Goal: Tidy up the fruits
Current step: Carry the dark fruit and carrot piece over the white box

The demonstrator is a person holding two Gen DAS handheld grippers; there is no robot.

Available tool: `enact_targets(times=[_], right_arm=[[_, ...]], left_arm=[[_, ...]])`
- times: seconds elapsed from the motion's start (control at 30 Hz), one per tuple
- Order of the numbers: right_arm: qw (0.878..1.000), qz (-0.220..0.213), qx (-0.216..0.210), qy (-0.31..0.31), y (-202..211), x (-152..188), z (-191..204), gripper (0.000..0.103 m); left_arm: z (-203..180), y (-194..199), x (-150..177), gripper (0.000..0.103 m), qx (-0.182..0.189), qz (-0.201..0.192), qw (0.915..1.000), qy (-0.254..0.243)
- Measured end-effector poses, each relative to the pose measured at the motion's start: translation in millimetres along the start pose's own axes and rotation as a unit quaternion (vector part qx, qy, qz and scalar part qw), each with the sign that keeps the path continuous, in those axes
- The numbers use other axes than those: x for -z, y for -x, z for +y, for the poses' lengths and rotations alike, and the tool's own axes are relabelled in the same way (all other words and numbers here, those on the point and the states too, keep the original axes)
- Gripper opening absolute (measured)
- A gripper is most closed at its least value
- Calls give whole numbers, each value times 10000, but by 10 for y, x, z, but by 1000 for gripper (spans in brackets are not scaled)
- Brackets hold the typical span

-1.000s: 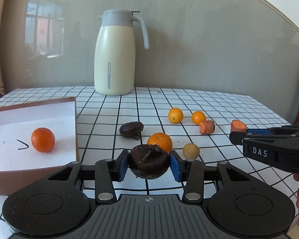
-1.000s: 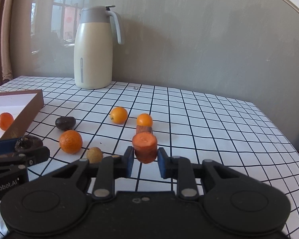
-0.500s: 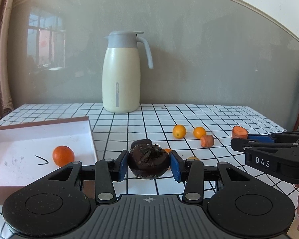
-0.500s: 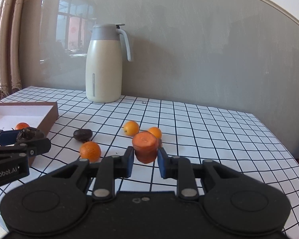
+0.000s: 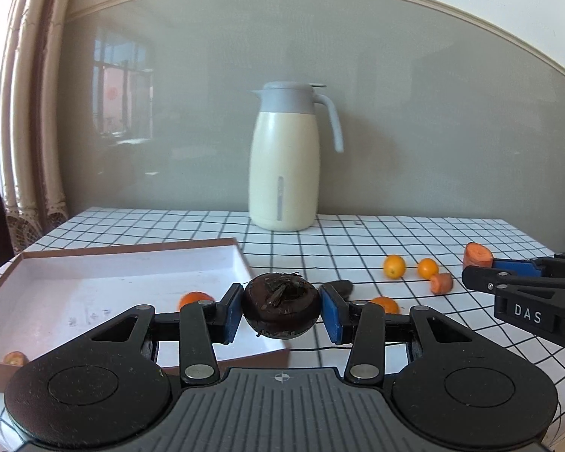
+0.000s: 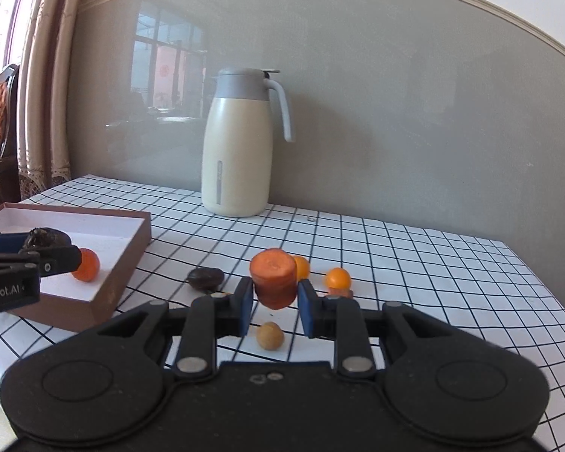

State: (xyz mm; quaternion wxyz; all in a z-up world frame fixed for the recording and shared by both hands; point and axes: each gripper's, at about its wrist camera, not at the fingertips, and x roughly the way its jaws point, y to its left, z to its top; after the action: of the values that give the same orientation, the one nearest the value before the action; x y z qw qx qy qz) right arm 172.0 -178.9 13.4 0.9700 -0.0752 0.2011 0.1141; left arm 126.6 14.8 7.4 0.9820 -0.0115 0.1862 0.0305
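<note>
Left gripper [image 5: 281, 310]: pinching a dark round fruit [image 5: 281, 309] between its blue pads, carried in the air at the near right corner of the box [image 5: 139, 250].
Right gripper [image 6: 274, 304]: pressed tight on a carrot chunk [image 6: 274, 282], cut face up, held clear of the table [image 6: 414, 263].
Box: brown walls, white floor, at the table's left; 1 orange [image 6: 85, 264] lies inside, and a small orange piece [image 5: 15, 358] sits by the near wall.
Loose on the cloth: 1 dark fruit [image 6: 206, 278], 2 kumquats [image 5: 394, 266], a second carrot chunk [image 5: 441, 283], 1 tan round fruit [image 6: 269, 335], and another orange [image 5: 385, 304] half hidden behind the left fingers.
Jug [image 5: 286, 156]: upright at the back, well apart from both grippers.
Step, as I judge it: both loads heading for the box.
Risk 1: the dark fruit is round and smooth; a jolt or loose squeeze could let it roll out and drop outside the box.
Risk 2: released too close to the wall, it may strike the rim and bounce onto the cloth.
Risk 3: both grippers aiming for 1 box could collide.
Risk 4: the carrot is no fruit; boxing it may spoil the sorting.
</note>
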Motion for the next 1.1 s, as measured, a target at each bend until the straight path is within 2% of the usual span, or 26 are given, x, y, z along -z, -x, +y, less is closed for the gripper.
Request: enact_targets(times=[0.53, 1.1], right_arm=[[9973, -119, -656, 305, -93, -136, 726, 17], [9909, -161, -1208, 565, -246, -253, 1336, 16]], left_arm=[[776, 176, 11, 44, -664, -100, 9973, 281], [1478, 224, 71, 44, -1294, -96, 9901, 543]])
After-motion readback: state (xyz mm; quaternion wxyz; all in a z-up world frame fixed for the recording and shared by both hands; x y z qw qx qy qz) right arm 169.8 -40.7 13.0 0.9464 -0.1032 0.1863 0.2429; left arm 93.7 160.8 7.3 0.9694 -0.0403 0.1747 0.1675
